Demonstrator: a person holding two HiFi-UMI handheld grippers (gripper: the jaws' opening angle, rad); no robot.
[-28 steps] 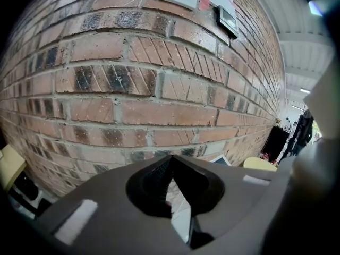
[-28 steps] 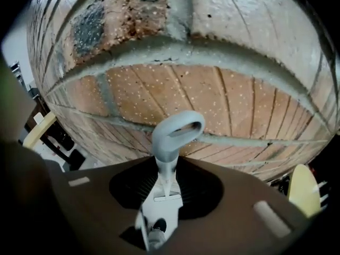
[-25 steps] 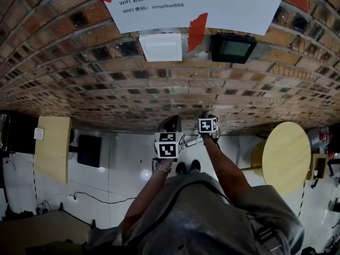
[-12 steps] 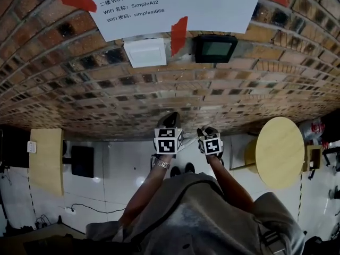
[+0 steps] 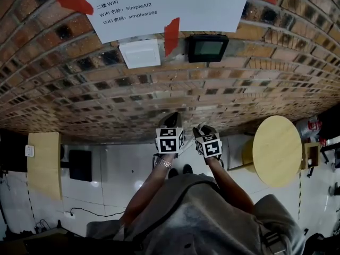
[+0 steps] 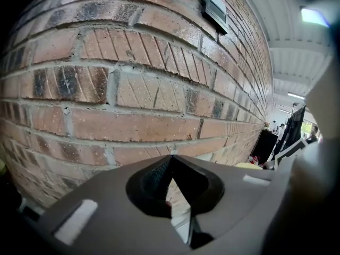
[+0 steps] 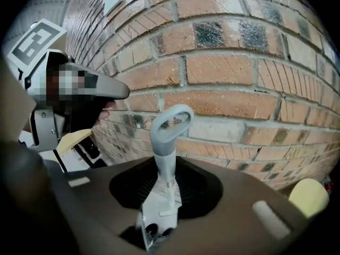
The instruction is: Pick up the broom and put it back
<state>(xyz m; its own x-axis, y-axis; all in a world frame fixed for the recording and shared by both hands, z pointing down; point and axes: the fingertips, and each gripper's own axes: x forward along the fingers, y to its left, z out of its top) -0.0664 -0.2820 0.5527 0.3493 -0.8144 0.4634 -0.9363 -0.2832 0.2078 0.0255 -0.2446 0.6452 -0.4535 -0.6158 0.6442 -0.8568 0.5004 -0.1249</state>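
Observation:
My right gripper [image 7: 166, 180] is shut on the broom's grey handle [image 7: 169, 142]. The handle's loop end [image 7: 171, 122] sticks out past the jaws toward the brick wall [image 7: 228, 68]. The broom's head is out of sight. In the head view the right gripper [image 5: 206, 133] is held up close before the wall, and a pale stretch of the handle [image 5: 188, 141] slants beside it. My left gripper [image 5: 171, 122] hovers just to its left, shut with nothing in it. In the left gripper view its fingertips [image 6: 171, 157] meet close to the bricks. It also shows in the right gripper view, as the left gripper [image 7: 101, 92].
The brick wall [image 5: 159, 89] carries a taped paper sign [image 5: 159, 4], a white switch box [image 5: 139, 53] and a black device [image 5: 207, 48]. On the white floor stand a round yellow table [image 5: 276, 150] at right and a wooden table [image 5: 42, 163] at left. A cable [image 5: 90, 214] lies there too.
My right gripper has risen toward the camera with the broom handle and now sits closer beside the left gripper. The left gripper has shifted only slightly along the wall.

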